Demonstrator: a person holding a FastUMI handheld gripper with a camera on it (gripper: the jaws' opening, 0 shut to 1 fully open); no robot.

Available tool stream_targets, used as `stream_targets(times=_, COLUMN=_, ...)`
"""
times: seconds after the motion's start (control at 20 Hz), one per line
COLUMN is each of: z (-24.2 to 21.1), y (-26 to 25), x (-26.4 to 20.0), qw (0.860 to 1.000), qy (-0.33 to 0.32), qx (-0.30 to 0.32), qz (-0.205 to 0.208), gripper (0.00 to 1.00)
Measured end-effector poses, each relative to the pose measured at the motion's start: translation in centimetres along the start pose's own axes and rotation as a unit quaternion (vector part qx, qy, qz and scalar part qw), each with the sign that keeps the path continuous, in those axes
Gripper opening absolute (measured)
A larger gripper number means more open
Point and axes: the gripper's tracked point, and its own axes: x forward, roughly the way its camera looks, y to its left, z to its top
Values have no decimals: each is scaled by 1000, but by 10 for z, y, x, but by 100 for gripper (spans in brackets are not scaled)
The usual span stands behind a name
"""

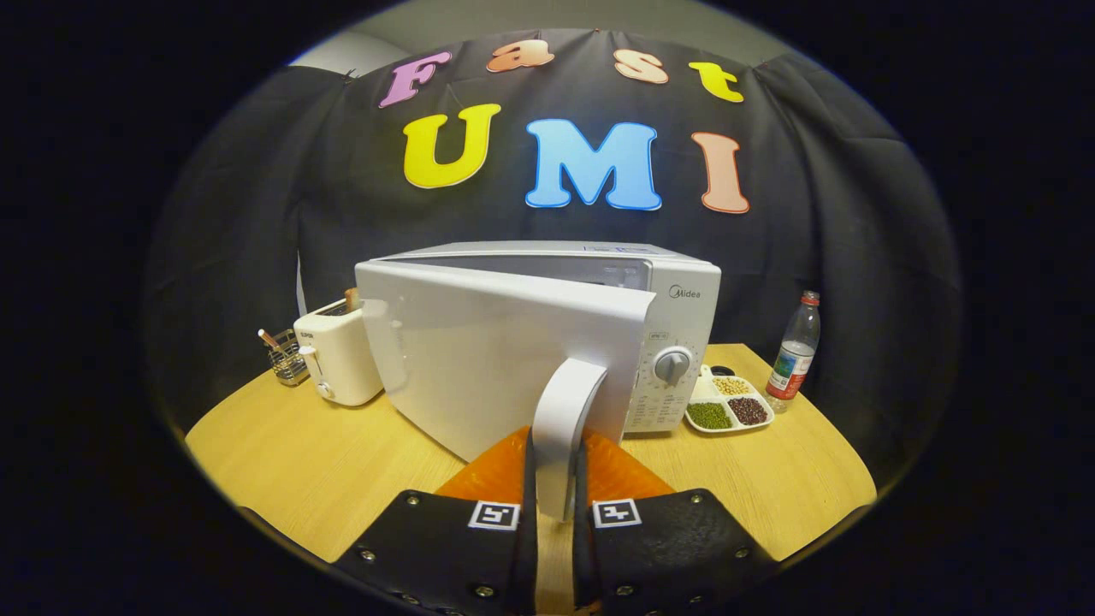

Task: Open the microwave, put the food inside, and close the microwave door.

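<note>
1. Gripping the white curved plastic door handle (562, 428), our gripper (556, 466) has both fingers pressed on it, one each side, jaws closed round it.
2. We see the handle belongs to the white microwave door (488, 355), which stands swung partway open, hinged on its left, w/ its outer face toward us.
3. The white boxy microwave (684, 299) sits mid-table on the light wooden tabletop (291, 462); its round grey dial (673, 366) shows right of the door.
4. Just right of the microwave we see a white divided tray of beans & grains (730, 402), then a clear plastic water bottle w/ red cap (794, 351).
5. Left of the door: a cream toaster (336, 352), & beyond it a small wire basket (287, 358).
</note>
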Motion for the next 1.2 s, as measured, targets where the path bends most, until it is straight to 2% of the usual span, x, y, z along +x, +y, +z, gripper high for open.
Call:
stream_targets(times=0.25, z=-11, y=30, x=-27, qw=1000, qy=3, qx=-1, qz=9, gripper=21)
stream_targets(times=1.2, z=-47, y=157, x=-96, qw=998, qy=3, qx=-30, qz=52, gripper=23)
